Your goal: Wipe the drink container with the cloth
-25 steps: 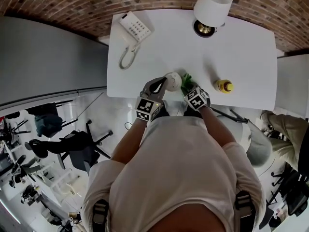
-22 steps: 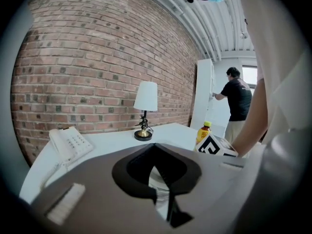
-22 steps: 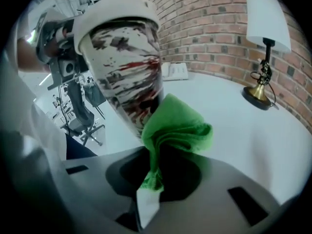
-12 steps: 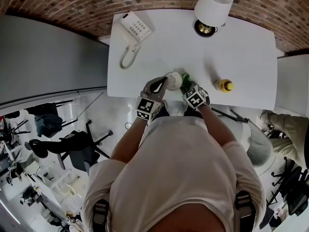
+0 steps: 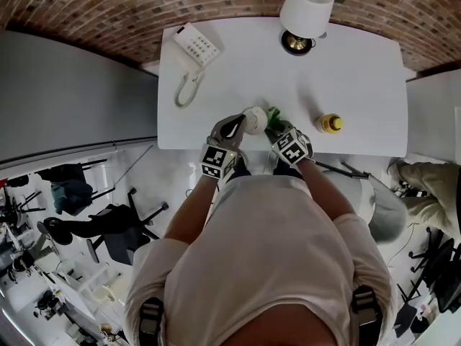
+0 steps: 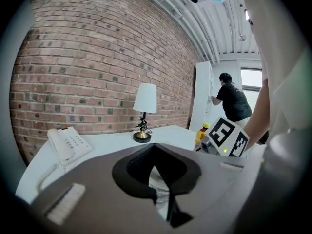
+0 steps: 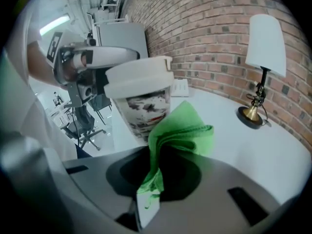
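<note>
1. My right claw [image 7: 146, 201] – clamped tight on the green cloth [image 7: 181, 130], folds standing up out of the jaws.
2. Cup [image 7: 141, 99] – white lid, patterned side, upright at the near edge of the table [image 5: 360, 85]; the cloth lay against its side.
3. My left claw [image 6: 162, 189] – closed on the cup near its lid.
4. Bottle [image 5: 331, 124], yellow cap, off to the right.
5. Phone [image 5: 196, 47], far left corner.
6. Lamp [image 5: 306, 9], at the back by the brick wall [image 5: 108, 6].

The person wears a pale short-sleeved shirt [image 5: 274, 258] with dark buckled straps [image 5: 149, 316]. The left gripper [image 5: 241, 124] and right gripper [image 5: 276, 127] are grey, each with a black-and-white marker cube [image 5: 214, 161].
</note>
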### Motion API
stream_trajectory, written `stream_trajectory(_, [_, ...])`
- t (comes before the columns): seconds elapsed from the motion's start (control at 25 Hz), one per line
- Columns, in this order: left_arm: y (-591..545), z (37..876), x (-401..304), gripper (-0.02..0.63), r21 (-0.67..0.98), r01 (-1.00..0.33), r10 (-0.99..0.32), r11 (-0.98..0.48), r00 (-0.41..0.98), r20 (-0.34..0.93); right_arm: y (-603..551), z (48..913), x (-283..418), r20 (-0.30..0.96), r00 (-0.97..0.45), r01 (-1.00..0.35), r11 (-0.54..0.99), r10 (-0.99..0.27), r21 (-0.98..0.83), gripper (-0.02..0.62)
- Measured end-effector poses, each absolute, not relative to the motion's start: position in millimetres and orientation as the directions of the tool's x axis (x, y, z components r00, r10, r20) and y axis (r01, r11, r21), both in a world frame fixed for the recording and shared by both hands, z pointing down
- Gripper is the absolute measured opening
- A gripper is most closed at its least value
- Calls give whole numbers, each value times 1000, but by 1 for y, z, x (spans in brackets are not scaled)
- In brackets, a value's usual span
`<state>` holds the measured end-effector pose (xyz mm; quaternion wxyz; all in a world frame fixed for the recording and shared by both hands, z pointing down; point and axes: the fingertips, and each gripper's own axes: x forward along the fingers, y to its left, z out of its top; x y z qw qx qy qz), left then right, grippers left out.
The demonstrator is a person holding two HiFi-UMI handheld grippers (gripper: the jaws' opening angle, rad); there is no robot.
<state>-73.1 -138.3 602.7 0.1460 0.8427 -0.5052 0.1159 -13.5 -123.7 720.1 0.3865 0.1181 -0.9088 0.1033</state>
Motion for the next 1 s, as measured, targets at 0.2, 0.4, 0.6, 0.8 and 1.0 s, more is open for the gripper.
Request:
stream_trajectory(0.2, [-139, 602, -74, 8, 105, -885, -819, -453, 460, 342, -122, 693, -13, 684, -711, -316, 943, -161, -106, 43])
stream_trajectory(0.4, [-139, 602, -73, 8, 113, -881, -819, -459, 469, 331, -124, 666, -10, 641, -745, -329, 938, -185, -111, 43])
stream_trajectory(0.6, [-139, 603, -72, 8, 92, -880, -821, -466, 469, 326, -124, 646, -8, 616, -763, -337, 934, -197, -119, 43])
stream_trajectory(0.8, [-140, 603, -72, 9, 75, -880, -823, -470, 467, 323, -123, 640, -5, 608, -765, -350, 929, -212, -117, 43])
stream_trajectory(1.0, [-138, 604, -71, 9, 73, -879, -811, -472, 465, 354, -122, 646, 4, 622, -746, -392, 913, -241, -116, 43])
